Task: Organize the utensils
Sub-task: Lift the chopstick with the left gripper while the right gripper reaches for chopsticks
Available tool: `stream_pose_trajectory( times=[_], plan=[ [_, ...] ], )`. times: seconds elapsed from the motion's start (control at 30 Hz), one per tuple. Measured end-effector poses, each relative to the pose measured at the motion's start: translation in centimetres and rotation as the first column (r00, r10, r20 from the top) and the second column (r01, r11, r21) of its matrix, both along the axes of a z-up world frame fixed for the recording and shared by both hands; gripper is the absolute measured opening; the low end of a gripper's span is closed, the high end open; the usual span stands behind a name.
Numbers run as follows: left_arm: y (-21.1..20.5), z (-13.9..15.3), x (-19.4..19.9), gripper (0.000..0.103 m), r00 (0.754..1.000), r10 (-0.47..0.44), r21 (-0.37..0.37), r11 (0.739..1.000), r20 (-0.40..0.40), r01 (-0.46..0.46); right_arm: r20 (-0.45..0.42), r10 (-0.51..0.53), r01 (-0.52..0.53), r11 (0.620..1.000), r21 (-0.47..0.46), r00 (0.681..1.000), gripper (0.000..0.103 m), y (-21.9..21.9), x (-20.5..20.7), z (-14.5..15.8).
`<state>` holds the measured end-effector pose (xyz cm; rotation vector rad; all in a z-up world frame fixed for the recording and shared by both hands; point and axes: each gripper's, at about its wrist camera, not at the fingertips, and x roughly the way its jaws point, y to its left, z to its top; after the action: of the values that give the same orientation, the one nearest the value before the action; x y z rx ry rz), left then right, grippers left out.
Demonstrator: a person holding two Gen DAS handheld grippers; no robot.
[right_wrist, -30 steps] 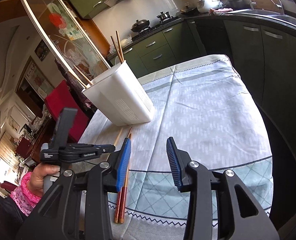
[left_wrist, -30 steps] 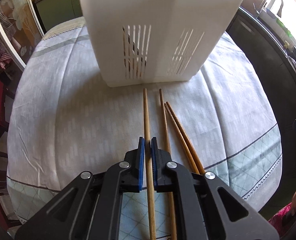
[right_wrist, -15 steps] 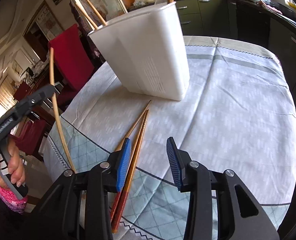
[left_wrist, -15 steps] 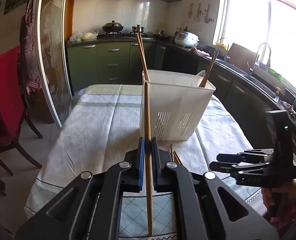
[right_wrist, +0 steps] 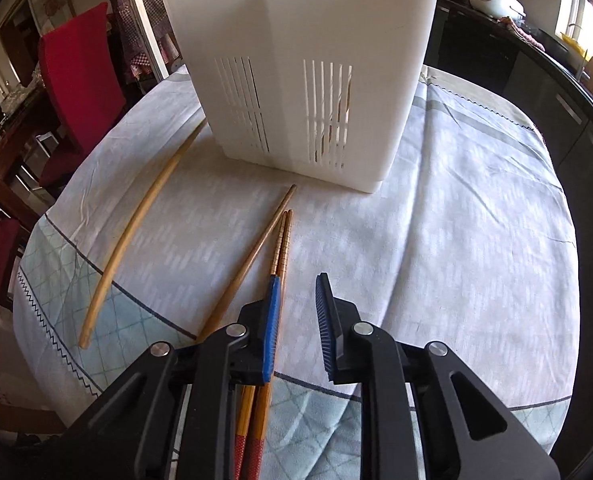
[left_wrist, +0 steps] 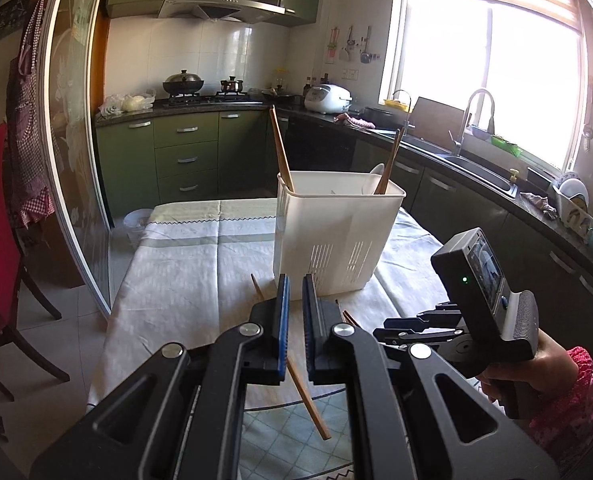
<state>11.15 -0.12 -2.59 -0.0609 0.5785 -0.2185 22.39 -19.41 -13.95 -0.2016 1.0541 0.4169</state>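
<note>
A white slotted utensil basket [left_wrist: 336, 232] [right_wrist: 304, 68] stands on the clothed table and holds a few chopsticks [left_wrist: 281, 156] and a white spoon. My left gripper [left_wrist: 293, 320] hangs above the table in front of the basket, its jaws slightly apart and empty. A light wooden chopstick [right_wrist: 136, 232] lies loose on the cloth; in the left wrist view [left_wrist: 304, 394] it shows below my jaws. My right gripper [right_wrist: 296, 312] is open low over the table, just right of three chopsticks [right_wrist: 276, 256] lying side by side.
The table [right_wrist: 476, 240] has a pale checked cloth. A red chair [right_wrist: 76, 72] stands at its left side. Kitchen counters with a sink [left_wrist: 476, 168] run along the right. My right gripper's body [left_wrist: 480, 304] shows in the left wrist view.
My left gripper lifted the light chopstick upright, then opened a little; the chopstick fell and now lies on the cloth. My right gripper moved lower and closer to the three chopsticks.
</note>
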Motion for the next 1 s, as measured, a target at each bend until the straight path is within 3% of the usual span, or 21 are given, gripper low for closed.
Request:
stream_pose_trajectory(
  times=[0.13,0.33,0.57,1.0],
  plan=[
    [1.5,-1.7,2.7,0.006,0.991,-0.040,-0.059,0.998,-0.126,0.033,-0.010,-0.018,0.017,0.999,-0.040,1.000,0.017,0.6,-0.2,0.0],
    [2.6,-3.4,4.9,0.006,0.981,-0.054,-0.071,0.997,-0.187,0.041,-0.034,-0.041,0.037,0.995,-0.096,0.999,0.017,0.9,0.3,-0.3],
    [1.8,-5.9,8.2,0.006,0.933,-0.090,-0.135,0.990,-0.349,0.045,-0.015,-0.013,0.012,0.996,-0.083,1.000,0.017,1.2,-0.1,0.6],
    [-0.7,-6.2,7.9,0.006,0.923,-0.012,-0.104,0.994,-0.385,-0.030,-0.020,0.102,-0.103,0.993,-0.058,0.995,0.017,1.5,-0.7,0.7]
  ],
)
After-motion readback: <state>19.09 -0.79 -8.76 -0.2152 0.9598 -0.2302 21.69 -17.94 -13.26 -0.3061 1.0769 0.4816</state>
